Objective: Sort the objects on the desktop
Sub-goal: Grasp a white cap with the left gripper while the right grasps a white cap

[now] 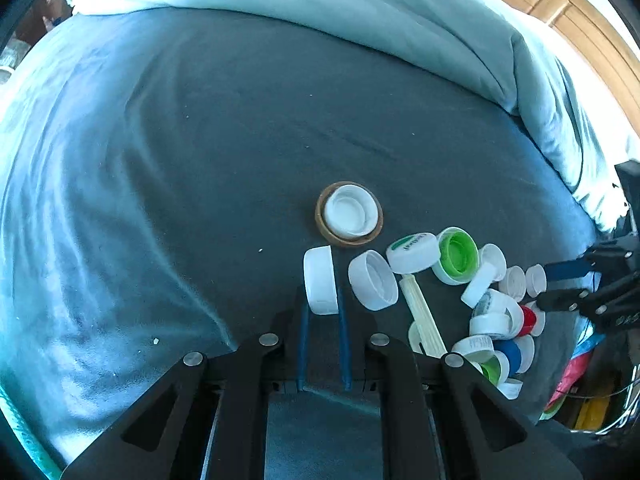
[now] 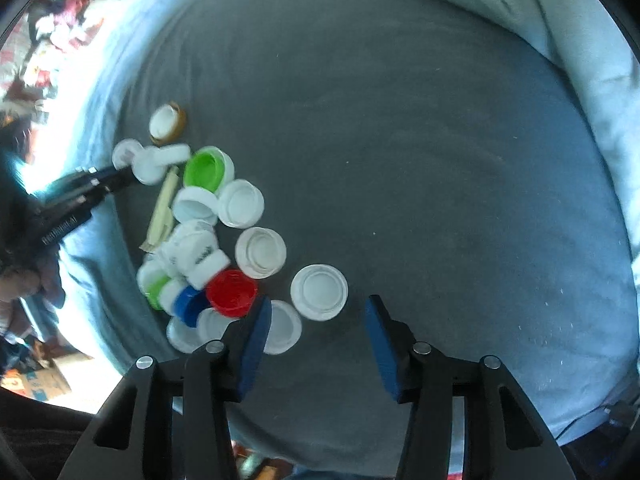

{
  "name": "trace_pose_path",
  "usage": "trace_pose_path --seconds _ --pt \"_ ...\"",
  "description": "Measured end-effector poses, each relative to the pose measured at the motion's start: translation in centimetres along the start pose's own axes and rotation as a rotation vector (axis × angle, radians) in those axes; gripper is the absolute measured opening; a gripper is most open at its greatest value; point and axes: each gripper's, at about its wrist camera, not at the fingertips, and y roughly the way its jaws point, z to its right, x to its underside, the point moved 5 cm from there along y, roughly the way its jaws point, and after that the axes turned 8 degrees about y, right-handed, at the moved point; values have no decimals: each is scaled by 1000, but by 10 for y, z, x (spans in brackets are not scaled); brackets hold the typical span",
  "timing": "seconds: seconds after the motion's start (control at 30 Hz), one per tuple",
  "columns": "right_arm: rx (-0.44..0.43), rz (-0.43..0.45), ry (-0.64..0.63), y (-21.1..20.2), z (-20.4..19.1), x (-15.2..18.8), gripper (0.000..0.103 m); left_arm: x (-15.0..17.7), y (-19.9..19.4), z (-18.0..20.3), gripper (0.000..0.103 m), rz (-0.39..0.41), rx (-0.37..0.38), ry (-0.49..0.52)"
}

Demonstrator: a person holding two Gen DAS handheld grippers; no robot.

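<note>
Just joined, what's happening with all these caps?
A person is sorting bottle caps on a dark cloth. The left gripper is shut on a white cap, on edge, near the brown ring. The right gripper is open, low over the pile's edge, near the red cap.

You can't read much: white lettering on the left gripper's point(image 2: 120, 176) black arm and print on caps point(image 2: 200, 254) blur beyond reading.
</note>
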Motion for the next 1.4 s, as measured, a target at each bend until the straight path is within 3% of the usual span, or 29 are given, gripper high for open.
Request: trace_pose_path --seconds 0.13,0.2,0.23,0.33,0.53,0.67,0.87,1.03,1.2,1.3,1.4 --pt "18 1 -9 8 0 -3 53 -7 2 -5 13 7 -4 -16" --pt "22 -1 -14 6 0 -4 46 -12 -1 -6 25 30 -1 -33" --pt "19 -4 -15 6 1 -4 36 -14 -2 -7 32 37 -2 -43" --pt "-6 -23 -5 6 6 -8 33 -16 -6 -12 36 60 3 -80" --pt "-16 -31 -11 7 10 -9 33 -19 10 -18 36 37 -22 -105" --pt "-19 -37 -16 6 12 -9 33 -18 13 -18 27 24 -62 -88" --pt "-29 -28 -3 -2 16 -11 32 -22 5 -16 27 21 -41 -108" --pt "-46 17 -7 -34 12 -20 33 -40 -34 -9 27 68 -46 -119" --pt "-70 119 -55 -97 -10 -49 33 -59 -105 -7 27 129 -74 -144" --pt "-91 193 -100 -143 -44 -59 33 -65 -158 -8 27 163 -94 -140" --pt "-116 265 -166 -184 -88 -74 33 -92 -190 -9 27 196 -119 -135"
